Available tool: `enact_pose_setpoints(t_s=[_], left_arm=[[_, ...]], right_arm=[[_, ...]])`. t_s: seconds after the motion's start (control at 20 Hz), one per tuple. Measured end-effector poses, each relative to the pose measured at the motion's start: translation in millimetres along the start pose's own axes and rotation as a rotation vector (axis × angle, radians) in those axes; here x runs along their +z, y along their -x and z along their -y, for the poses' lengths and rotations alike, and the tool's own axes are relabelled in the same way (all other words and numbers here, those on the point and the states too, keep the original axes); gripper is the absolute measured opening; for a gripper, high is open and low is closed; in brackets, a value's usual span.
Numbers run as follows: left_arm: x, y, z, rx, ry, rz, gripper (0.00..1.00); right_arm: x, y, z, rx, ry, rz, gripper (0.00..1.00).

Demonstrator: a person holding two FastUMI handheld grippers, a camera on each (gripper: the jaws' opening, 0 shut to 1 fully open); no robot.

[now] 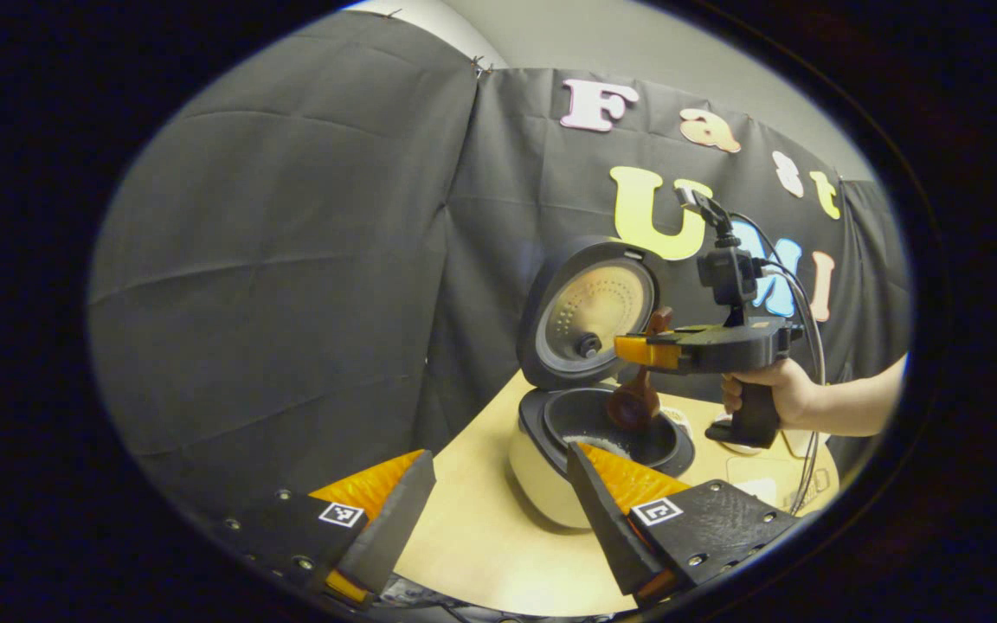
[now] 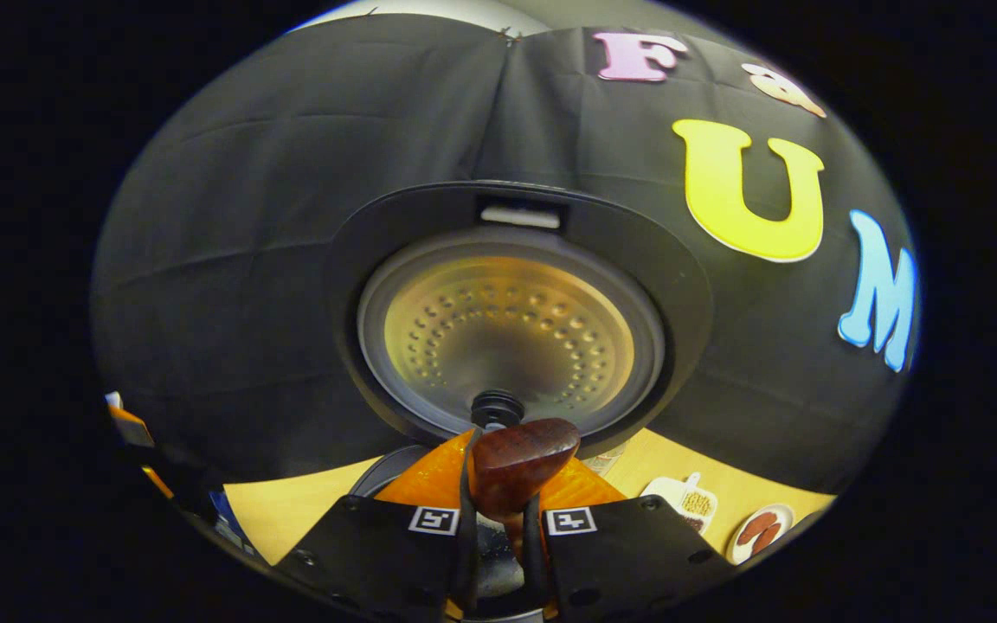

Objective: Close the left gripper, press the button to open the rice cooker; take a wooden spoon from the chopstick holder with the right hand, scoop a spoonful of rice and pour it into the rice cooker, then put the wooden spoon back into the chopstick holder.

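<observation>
right gripper (image 2: pixel 498 510) jaws pinched the spoon (image 1: pixel 634 400), bowl down over the open cooker (image 1: pixel 585 433) pot, handle near vertical. left gripper (image 1: pixel 498 510) jaws were spread, idle nearby.

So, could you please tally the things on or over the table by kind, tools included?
Rice cooker: 1
Wooden spoon: 1
Small dishes: 2 (white dish, round plate)
Tools: 2 (left tool, right tool)
Total: 6
</observation>
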State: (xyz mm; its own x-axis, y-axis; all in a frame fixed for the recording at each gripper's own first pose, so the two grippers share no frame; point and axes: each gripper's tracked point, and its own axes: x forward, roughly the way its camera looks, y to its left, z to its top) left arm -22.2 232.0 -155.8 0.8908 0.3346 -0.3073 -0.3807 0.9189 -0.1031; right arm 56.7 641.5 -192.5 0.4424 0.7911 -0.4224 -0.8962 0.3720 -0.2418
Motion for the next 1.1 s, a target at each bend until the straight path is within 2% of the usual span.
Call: enact_pose_setpoints(t_s=[0.2,0.25,0.35,0.55,0.7,0.9,1.0,1.1], left_arm=[[-2.6,-0.1,-1.8,0.008,0.005,-0.001,0.96],[-2.2,0.8,-1.9,0.010,0.005,0.001,0.96],[1.2,2.6,-2.5,0.007,0.018,0.004,0.96],[0.2,1.1,3.7,-0.002,0.017,0.004,0.96],[-1.3,0.8,13.7,-0.027,0.011,-0.003,0.96],[-4.7,-3.4,37.9,-0.075,0.005,-0.016,0.96],[-7.2,-4.7,53.1,-0.108,-0.001,-0.024,0.96],[-7.2,-6.0,70.6,-0.147,-0.012,-0.026,0.96]], right_arm=[[-4.6,2.1,-18.9,0.039,0.179,0.029,0.22],[-5.4,3.9,-23.1,0.051,0.199,0.034,0.19],[-2.5,4.9,-26.9,0.069,0.198,0.042,0.23],[21.5,19.2,-22.0,0.056,0.066,0.078,0.23],[40.6,38.5,-1.3,0.040,-0.096,0.097,0.23],[65.5,80.2,37.4,0.019,-0.310,0.142,0.22],[72.8,104.8,60.5,-0.010,-0.377,0.170,0.19],[75.0,130.3,83.4,-0.048,-0.438,0.203,0.23]])
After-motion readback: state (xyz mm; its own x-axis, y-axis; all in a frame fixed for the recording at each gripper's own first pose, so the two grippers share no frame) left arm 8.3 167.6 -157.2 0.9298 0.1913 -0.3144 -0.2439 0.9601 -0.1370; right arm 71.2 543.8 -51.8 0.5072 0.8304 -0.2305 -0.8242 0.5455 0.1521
